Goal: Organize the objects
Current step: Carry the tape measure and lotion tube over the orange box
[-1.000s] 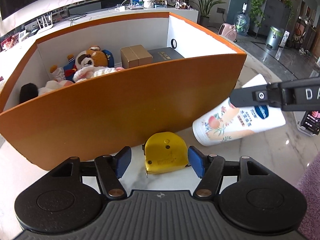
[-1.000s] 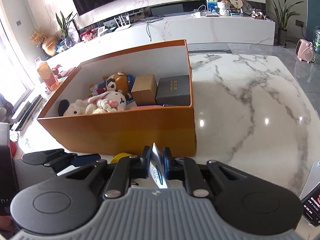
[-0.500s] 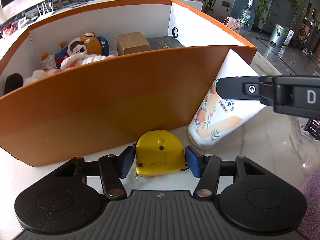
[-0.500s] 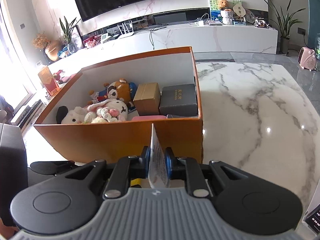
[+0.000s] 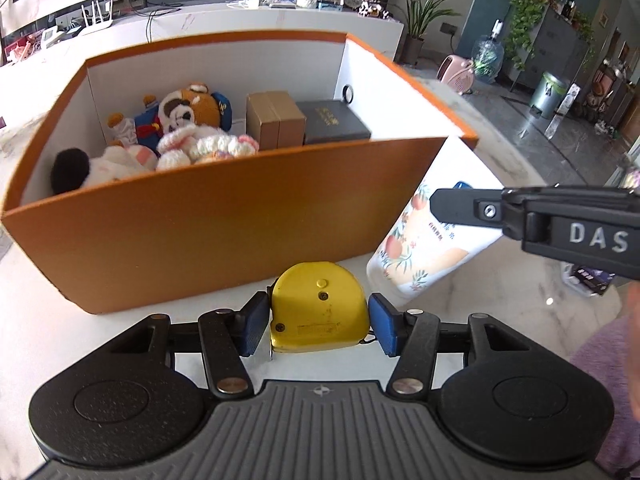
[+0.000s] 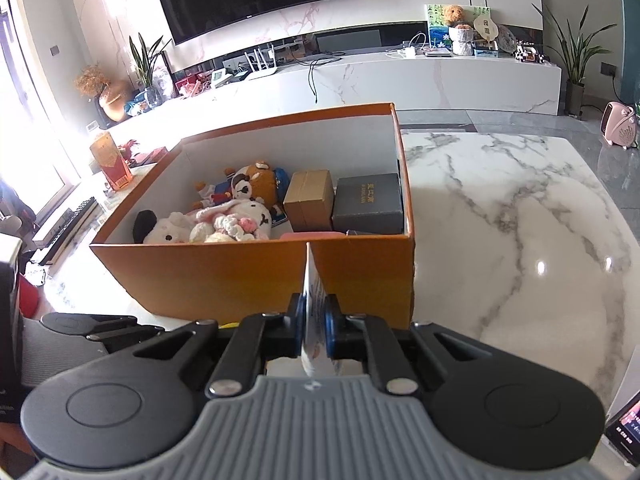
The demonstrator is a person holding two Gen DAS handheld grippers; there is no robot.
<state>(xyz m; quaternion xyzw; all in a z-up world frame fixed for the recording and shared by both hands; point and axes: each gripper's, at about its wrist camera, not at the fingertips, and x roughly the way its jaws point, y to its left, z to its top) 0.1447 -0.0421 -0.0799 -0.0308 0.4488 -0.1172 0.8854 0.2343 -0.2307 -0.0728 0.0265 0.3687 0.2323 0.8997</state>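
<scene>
The left hand-held gripper has its blue pads on either side of a yellow, round-topped tape measure; the jaws have just been closing and now sit against the flanks of the case, part-way open around it. The tape measure is just in front of the near wall of a large orange cardboard box with white inner walls, which stands on a white marble table with grey veins.

The right hand-held gripper is nearly closed, its blue pads pinching the flat crimped end of a white squeeze tube printed with peaches and leaves. Its jaws have just been closing further on that thin edge. The tube hangs tilted, cap end lowest, beside the box's near right corner; whether the cap touches the table cannot be told.

Inside the box, plush toys fill the left part: a brown bear in a blue outfit, a white and pink knitted bunny and a white toy with a black ear. To their right stand a small brown cardboard carton and a dark grey box with gold lettering.
</scene>
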